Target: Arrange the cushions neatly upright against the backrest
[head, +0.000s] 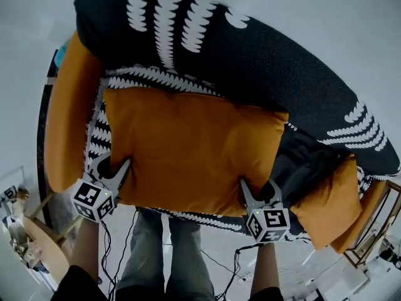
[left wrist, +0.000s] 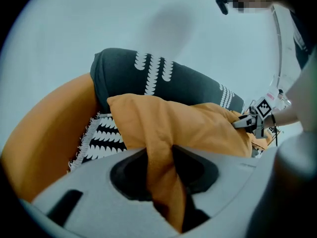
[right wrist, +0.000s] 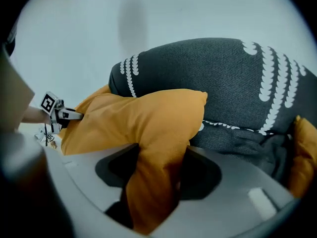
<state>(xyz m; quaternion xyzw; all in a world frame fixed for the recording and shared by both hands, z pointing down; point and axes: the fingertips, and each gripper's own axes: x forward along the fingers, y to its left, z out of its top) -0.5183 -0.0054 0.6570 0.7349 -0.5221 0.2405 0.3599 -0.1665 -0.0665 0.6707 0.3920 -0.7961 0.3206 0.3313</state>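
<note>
A big orange cushion [head: 188,149] lies flat on the sofa seat, its far edge against the dark backrest [head: 250,49] with white leaf stripes. My left gripper [head: 113,169] is shut on the cushion's near left corner; orange fabric [left wrist: 163,148] is pinched between its jaws. At the near right corner my right gripper [head: 258,188] is also shut, with a thick fold of the cushion [right wrist: 153,172] between its jaws. A second orange cushion [head: 326,212] lies slumped at the seat's right end.
An orange armrest [head: 69,111] curves round the sofa's left end, with a black-and-white fringed throw [head: 99,133] beside it. The person's legs [head: 163,256] stand at the seat's front edge, cables [head: 219,262] on the floor. Wooden furniture [head: 37,243] stands left, a wooden frame [head: 376,231] right.
</note>
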